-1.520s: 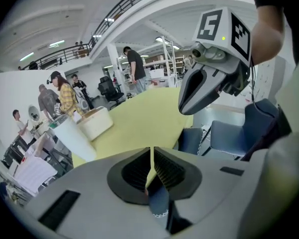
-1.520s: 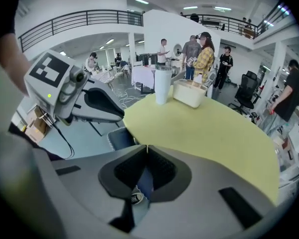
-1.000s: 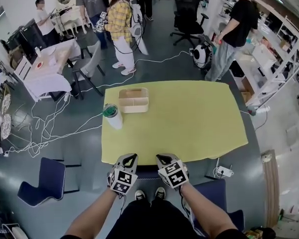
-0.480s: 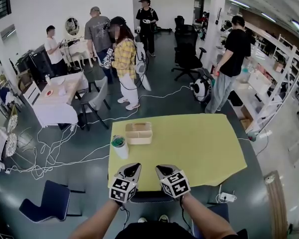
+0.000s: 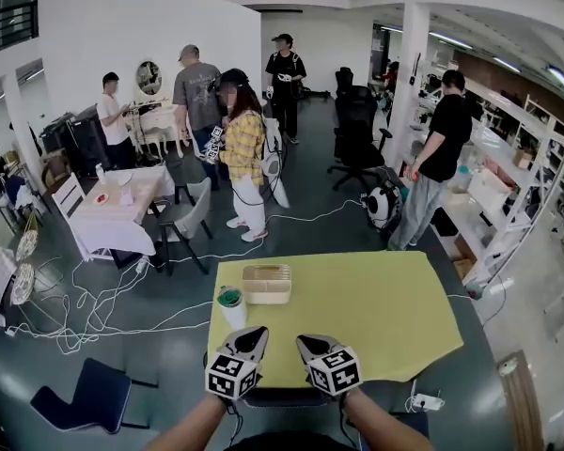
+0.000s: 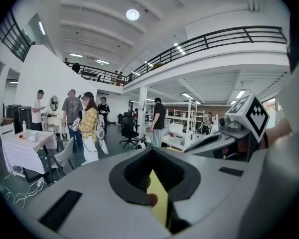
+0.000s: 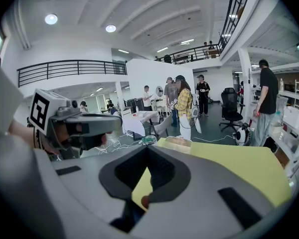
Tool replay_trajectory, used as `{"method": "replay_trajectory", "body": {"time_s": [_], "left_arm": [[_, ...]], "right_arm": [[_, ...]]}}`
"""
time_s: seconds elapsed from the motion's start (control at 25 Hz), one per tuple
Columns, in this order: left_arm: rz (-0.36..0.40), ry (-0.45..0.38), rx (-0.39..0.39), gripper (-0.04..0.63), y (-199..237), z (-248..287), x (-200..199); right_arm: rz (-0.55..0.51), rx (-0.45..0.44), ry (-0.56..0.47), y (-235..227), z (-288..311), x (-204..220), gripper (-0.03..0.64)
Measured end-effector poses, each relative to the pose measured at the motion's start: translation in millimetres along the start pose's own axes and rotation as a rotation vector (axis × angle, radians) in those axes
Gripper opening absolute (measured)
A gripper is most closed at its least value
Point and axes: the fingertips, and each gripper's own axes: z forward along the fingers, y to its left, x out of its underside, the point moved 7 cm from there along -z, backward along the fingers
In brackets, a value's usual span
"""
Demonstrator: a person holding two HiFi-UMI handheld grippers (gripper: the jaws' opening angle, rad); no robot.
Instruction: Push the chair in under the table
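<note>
The chair (image 5: 280, 396) that belongs to the task shows only as a dark strip below the near edge of the yellow table (image 5: 385, 318), so I judge it is already mostly under the table. The strip runs from left to right along that edge. It lies lower than the jaws and a little nearer to the person, between the two hands. Neither hand is clearly nearer to it, so any last push would need both of them to come down first. The left gripper (image 5: 252, 334) and the right gripper (image 5: 308, 343) hang side by side over the near edge and point forward across the table. Each gripper view shows its jaws pressed together with nothing between them; only the yellow top is visible beyond. On the table I count one cup with a green lid (image 5: 231, 306) and just beside it one beige box (image 5: 267, 284). One other blue chair (image 5: 80, 397) stands on the floor, well apart on the left. At least five people stand far behind the table.
</note>
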Motion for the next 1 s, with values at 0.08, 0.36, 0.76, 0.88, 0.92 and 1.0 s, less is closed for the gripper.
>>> {"method": "replay_trajectory", "body": {"time_s": [0.08,0.36,0.76,0.88,0.92,1.0], "left_arm": [[-0.006,-0.005,-0.002,0.009,1.2,-0.7,1.7],[-0.022,-0.011,-0.005,0.009,3.9,-8.8,1.4],[-0.04,-0.016,0.013,0.009,0.3,-23.0,11.7],[-0.049,-0.013,0.013,0.009,4.8,-33.8,20.5],[-0.052,-0.013,0.012,0.009,5.9,-37.7,22.9],[-0.058,-0.014,0.013,0.009,7.1,-45.6,25.9]], "right_arm": [[0.009,0.005,-0.007,0.4,-0.1,1.2,0.014],[0.027,0.029,-0.032,3.3,-4.9,-5.8,0.014],[0.032,0.066,-0.044,19.1,-11.0,-1.4,0.014],[0.035,0.072,-0.05,32.0,-11.1,3.8,0.014],[0.037,0.075,-0.051,36.2,-12.2,5.6,0.014],[0.041,0.083,-0.054,44.0,-15.0,8.2,0.014]]}}
